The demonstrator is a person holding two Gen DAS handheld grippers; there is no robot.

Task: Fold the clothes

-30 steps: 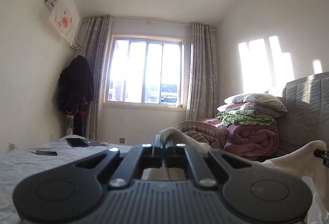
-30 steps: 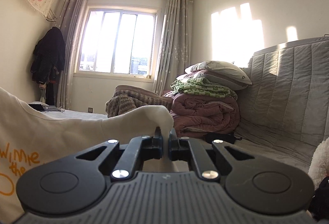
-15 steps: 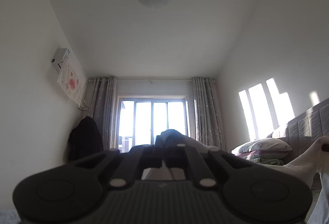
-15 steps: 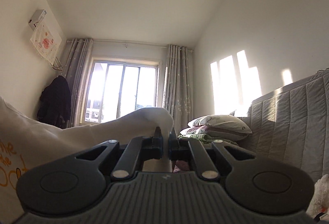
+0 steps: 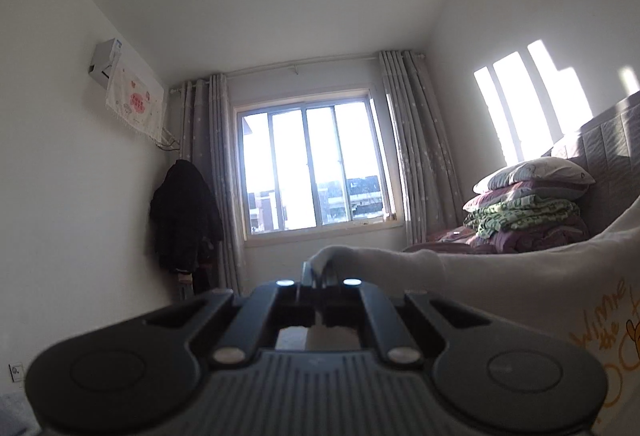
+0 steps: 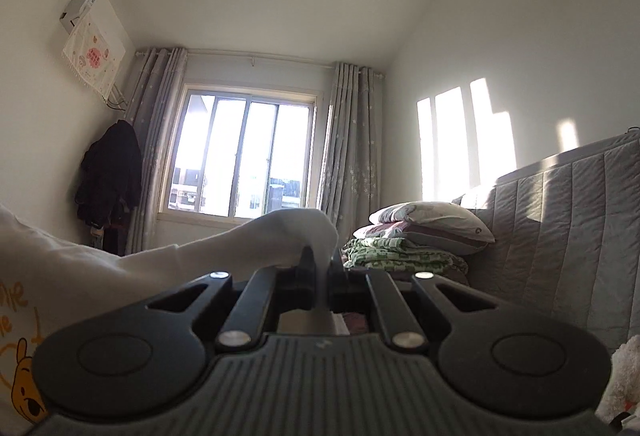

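White sweatshirt [image 5: 520, 276], printed in orange with lettering and a cartoon bear, is hanging stretched in the air between the two grippers, each one pinching an end of it. Left gripper [image 5: 316, 270] is clamping a bunched white tip of the fabric, its jaws standing narrow with the cloth poking up just above them; from there the garment is running away to the right edge of the left wrist view, where the orange lettering is showing. Right gripper [image 6: 322, 268] is likewise gripping a fold of the same fabric, its jaws standing nearly together with a thin band of cloth between them, and the garment is draping off toward the lower left of the right wrist view, where the bear's face is showing. Both grippers are pointing roughly level toward the window [image 6: 240, 160], which is sitting between grey curtains [image 6: 348, 144]. Dark coat [image 6: 110, 172] is hanging in the corner left of the window. Wall unit [image 5: 106, 62] with a printed cloth cover is sitting high on the left wall. Pillows [image 6: 428, 220] are lying stacked on a folded green blanket [image 6: 400, 254], against a grey quilted headboard [image 6: 572, 232]. Sunlight is falling in bright bars on the right wall.
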